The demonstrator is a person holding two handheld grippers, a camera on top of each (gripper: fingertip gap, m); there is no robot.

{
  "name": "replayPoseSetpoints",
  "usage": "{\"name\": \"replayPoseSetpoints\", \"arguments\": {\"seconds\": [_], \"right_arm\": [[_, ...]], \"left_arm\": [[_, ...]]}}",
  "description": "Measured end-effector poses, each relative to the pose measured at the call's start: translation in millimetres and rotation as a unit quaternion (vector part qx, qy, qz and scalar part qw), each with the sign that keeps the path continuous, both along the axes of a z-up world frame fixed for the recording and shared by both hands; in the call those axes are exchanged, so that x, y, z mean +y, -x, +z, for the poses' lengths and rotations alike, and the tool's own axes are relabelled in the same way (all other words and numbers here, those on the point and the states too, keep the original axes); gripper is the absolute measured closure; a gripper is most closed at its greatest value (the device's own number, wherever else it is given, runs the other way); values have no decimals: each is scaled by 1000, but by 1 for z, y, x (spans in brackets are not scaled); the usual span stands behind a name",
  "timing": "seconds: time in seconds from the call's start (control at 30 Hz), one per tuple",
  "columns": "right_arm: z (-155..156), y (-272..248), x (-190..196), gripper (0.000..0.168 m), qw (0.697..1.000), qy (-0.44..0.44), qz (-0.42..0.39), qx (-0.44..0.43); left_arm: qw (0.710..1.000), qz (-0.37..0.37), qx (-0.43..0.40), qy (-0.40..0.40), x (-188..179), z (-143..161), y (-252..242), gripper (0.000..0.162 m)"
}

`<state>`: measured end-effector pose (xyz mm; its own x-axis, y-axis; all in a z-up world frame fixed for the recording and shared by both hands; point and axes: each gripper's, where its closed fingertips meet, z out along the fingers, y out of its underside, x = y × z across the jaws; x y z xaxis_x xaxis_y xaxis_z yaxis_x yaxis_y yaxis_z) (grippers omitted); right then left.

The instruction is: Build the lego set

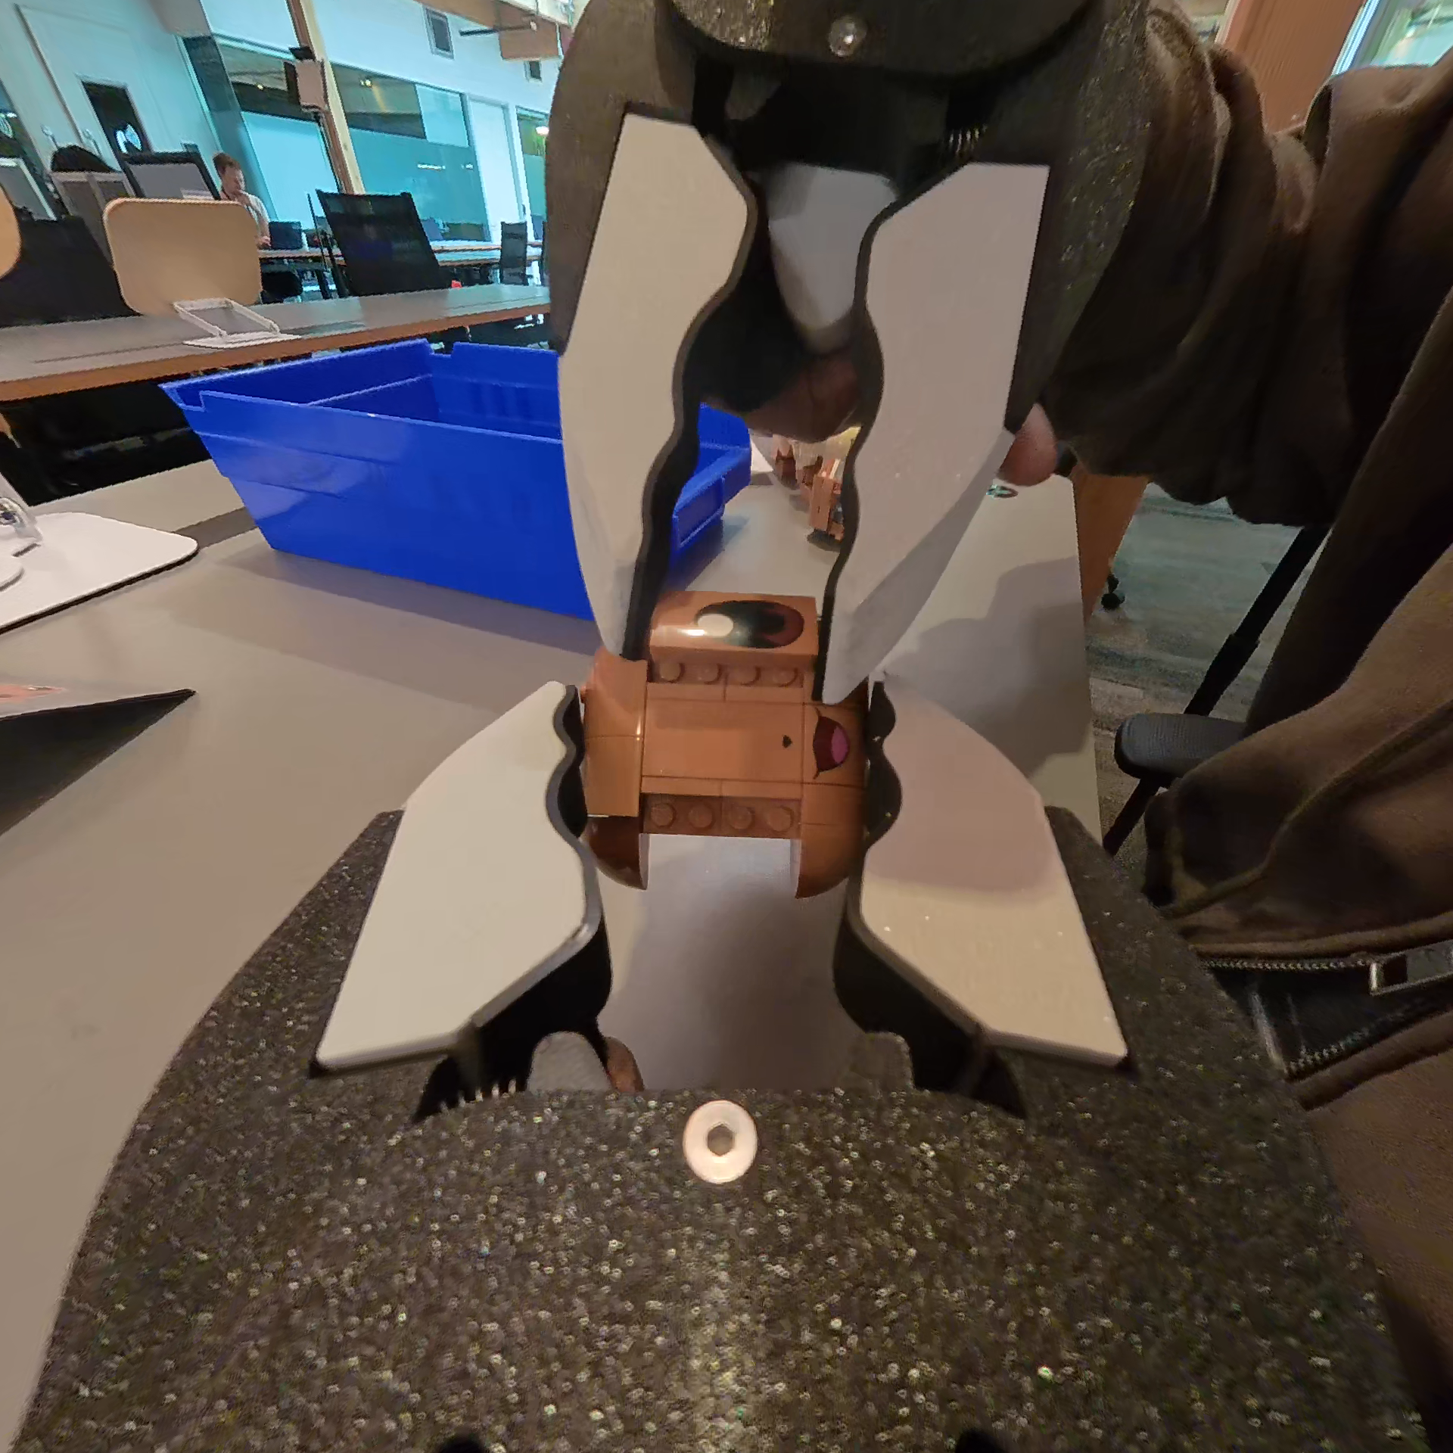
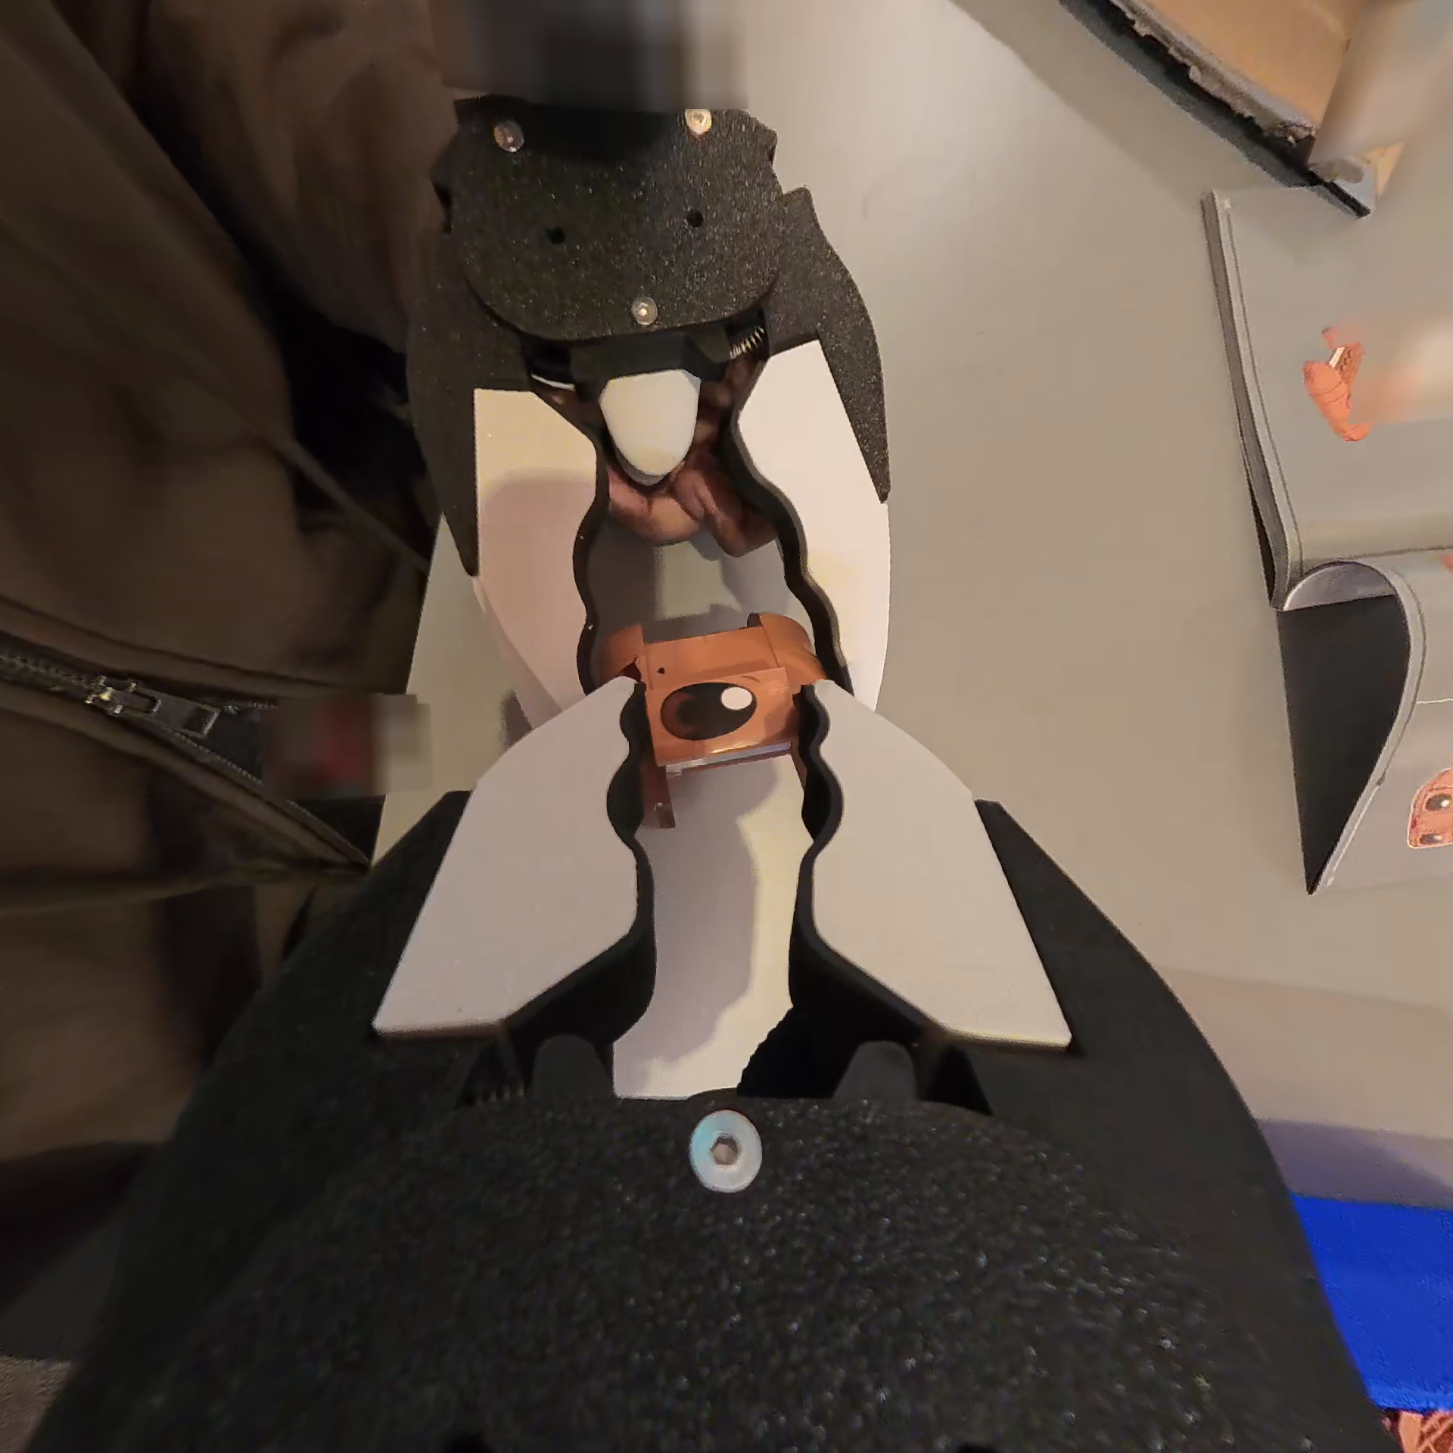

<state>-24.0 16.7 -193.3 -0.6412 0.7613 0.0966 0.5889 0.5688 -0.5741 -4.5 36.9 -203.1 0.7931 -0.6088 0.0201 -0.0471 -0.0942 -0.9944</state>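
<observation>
Left hand-held gripper (image 1: 723, 755) clamps brown lego head (image 1: 723, 747) at frame centre; right hand-held gripper (image 2: 719, 727) grips its eye tile (image 2: 711, 708) from above, over grey tabletop (image 1: 236, 786).

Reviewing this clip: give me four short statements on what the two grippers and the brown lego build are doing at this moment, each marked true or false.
1. The left gripper clamps the brown lego build from both sides. True.
2. The right gripper hangs clear of the build. False: its tips grip the eye tile.
3. The blue bin sits beyond the build in the left wrist view. True.
4. The eye tile lies loose on the table. False: it is held against the build.
</observation>
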Motion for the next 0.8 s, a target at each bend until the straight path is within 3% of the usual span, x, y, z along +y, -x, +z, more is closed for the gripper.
{"name": "replayPoseSetpoints", "arguments": {"seconds": [0.67,0.8], "right_arm": [[3,3,-6,129,1000,13,-3,9],[4,4,-4,121,1000,7,7,30]], "left_arm": [[999,-18,-29,7,-5,4,1,93],[999,-31,-30,15,-7,3,-2,93]]}}
